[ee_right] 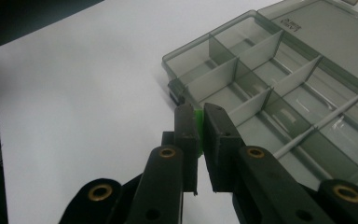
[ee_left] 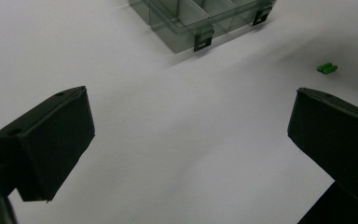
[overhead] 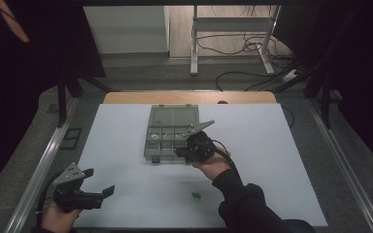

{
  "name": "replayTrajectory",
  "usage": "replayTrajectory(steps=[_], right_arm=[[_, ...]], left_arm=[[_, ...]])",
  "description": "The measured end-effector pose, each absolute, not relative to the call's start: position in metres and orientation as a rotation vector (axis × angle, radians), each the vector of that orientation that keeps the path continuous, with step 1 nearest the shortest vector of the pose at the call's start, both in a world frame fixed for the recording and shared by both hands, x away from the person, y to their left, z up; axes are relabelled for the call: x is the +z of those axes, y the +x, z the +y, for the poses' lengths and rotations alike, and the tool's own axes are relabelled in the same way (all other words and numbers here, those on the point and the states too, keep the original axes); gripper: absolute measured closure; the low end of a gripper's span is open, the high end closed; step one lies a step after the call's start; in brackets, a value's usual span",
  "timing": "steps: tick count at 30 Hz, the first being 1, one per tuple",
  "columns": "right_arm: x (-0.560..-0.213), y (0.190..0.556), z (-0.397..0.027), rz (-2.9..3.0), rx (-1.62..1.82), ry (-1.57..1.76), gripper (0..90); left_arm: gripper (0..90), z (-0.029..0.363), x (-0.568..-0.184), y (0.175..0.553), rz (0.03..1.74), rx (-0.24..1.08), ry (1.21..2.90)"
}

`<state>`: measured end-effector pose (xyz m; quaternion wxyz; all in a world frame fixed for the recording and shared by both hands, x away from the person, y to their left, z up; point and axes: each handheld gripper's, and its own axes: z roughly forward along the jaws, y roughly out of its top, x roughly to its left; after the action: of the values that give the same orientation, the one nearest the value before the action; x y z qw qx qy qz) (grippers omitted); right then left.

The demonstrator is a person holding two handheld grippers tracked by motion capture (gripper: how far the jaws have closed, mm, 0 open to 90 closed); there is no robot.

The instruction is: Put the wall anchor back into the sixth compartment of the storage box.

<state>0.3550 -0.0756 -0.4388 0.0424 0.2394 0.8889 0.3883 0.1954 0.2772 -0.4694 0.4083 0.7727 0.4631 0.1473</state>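
Right gripper (ee_right: 200, 128) jaws pinch a green part (ee_right: 198, 122) at the open organizer box (ee_right: 279, 79); its lid lettering is illegible. Left gripper (ee_left: 191, 140) jaws are spread over the counter (ee_left: 168, 140), another green piece (ee_left: 327, 68) nearby.

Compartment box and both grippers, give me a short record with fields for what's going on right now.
surface: white board
compartment box: clear grey, lid open, lying flat behind it
right gripper: shut on a small green piece, at the box's near edge
left gripper: open, nothing between its jaws, at the board's near left corner
loose green piece: on the board, between the box and the near edge, apart from both grippers
box contents: too small to make out
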Motion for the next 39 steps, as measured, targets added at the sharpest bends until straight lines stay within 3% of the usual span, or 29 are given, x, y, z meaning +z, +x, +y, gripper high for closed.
replayTrajectory(steps=[39], right_arm=[[-0.463,0.397,-0.026,2.704,1.101,0.775,82.8]], left_arm=[[0.6,0.282,-0.469,0.194,1.204,0.388,1.924]])
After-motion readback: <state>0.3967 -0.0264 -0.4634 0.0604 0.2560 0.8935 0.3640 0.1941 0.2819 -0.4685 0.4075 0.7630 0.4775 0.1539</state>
